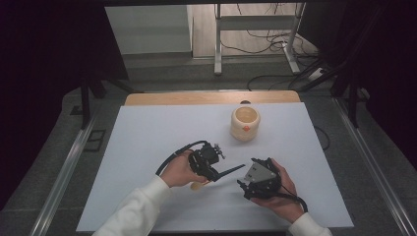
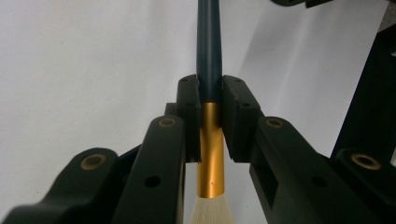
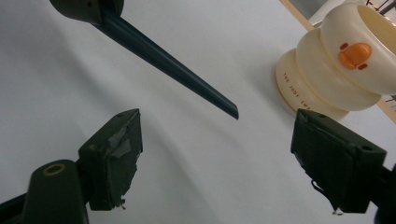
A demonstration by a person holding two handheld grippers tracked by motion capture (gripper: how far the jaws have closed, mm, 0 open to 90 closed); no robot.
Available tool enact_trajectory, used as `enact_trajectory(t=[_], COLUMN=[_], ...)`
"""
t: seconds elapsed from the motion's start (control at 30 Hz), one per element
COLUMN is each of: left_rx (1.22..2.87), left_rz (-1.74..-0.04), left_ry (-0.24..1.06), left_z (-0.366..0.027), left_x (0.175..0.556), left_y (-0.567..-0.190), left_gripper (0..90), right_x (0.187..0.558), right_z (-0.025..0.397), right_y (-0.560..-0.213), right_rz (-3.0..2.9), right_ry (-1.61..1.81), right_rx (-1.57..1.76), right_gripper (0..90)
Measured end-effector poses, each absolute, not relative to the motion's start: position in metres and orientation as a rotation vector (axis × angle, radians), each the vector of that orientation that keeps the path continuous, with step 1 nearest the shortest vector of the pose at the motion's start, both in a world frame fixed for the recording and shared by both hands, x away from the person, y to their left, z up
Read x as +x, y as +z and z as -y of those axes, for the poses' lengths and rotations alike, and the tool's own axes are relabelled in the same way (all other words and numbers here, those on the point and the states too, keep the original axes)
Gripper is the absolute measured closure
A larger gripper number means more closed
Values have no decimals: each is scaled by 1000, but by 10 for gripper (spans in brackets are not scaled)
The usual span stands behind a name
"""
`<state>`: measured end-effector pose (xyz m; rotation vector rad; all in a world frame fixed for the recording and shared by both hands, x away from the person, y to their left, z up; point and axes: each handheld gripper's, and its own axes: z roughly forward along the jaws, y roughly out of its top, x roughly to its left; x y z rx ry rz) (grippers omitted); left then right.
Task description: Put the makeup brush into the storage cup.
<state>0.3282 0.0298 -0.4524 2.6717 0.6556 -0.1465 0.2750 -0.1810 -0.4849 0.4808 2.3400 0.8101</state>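
Note:
My left gripper [image 2: 210,91] is shut on a brush [image 2: 208,42] where its dark handle meets the gold ferrule [image 2: 211,158]; pale bristles [image 2: 210,212] point back toward the camera. In the high view the left gripper [image 1: 215,173] holds the brush [image 1: 231,170] low over the table, handle tip aimed right at my right gripper [image 1: 247,173]. The right gripper [image 3: 224,154] stands open, and the handle tip [image 3: 231,112] hangs just ahead of its gap, touching neither finger. A cream cup [image 1: 245,123] with an orange duck-bill mark [image 3: 355,53] stands upright farther back.
A white sheet [image 1: 147,142] covers the table, with a wooden edge [image 1: 211,97] showing at the back. Beyond the table are metal stand legs [image 1: 217,44] and loose cables [image 1: 275,42] on the floor. Dark curtains hang at both sides.

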Motion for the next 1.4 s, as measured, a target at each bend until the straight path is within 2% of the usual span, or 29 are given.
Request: enact_trajectory(t=[0.7, 0.93, 1.03, 1.2, 1.4], left_rx=[2683, 2691, 2679, 2687, 2651], left_rz=[-634, -625, -635, -610, -605], left_ry=[-167, -177, -186, -200, -185], left_z=[-24, -21, -20, -19, -21], left_x=[329, 331, 330, 332, 331], left_y=[-454, -453, -454, -452, -446], left_gripper=[786, 786, 786, 786, 782], right_x=[276, 274, 273, 271, 266], right_z=[153, 144, 140, 133, 128], right_y=[-494, -496, -497, -500, -507], right_rz=[-2348, -2350, -2352, -2334, -2364], right_ry=[676, 652, 628, 600, 579], right_rx=[336, 279, 229, 166, 117], right_gripper=[261, 319, 406, 624, 762])
